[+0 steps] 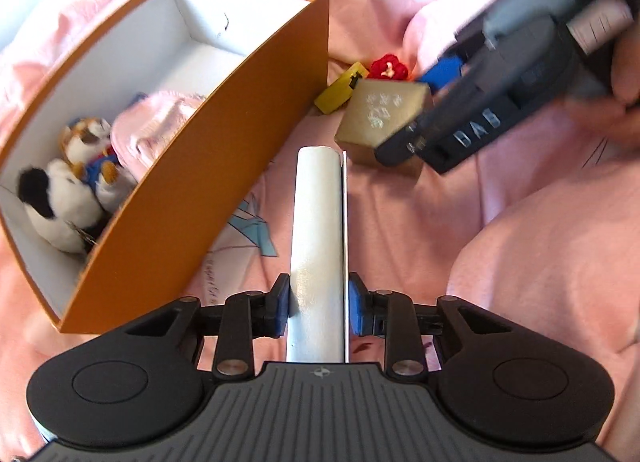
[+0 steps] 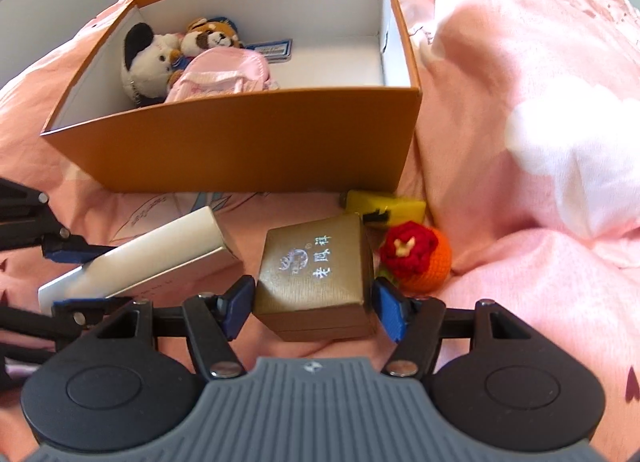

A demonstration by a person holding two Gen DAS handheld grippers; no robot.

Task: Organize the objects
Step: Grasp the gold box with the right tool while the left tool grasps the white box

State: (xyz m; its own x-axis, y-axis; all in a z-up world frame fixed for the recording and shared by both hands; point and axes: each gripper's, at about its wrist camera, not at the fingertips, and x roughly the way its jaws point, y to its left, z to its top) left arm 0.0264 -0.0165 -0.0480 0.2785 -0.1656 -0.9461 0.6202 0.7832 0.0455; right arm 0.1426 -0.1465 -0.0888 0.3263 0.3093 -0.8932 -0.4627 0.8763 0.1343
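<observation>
My left gripper is shut on a long white box, its blue pads pressed against the two long sides. The box points away from the camera over the pink bedding. In the right wrist view the same white box lies tilted at the left between the left gripper's fingers. My right gripper is shut on a gold-brown jewellery box with silver lettering, one pad on each side. The open orange box stands just behind it.
Inside the orange box lie two plush toys and a pink pouch; its right half is bare. A yellow item and a red-and-orange crocheted toy sit right of the jewellery box. Rumpled pink bedding surrounds everything.
</observation>
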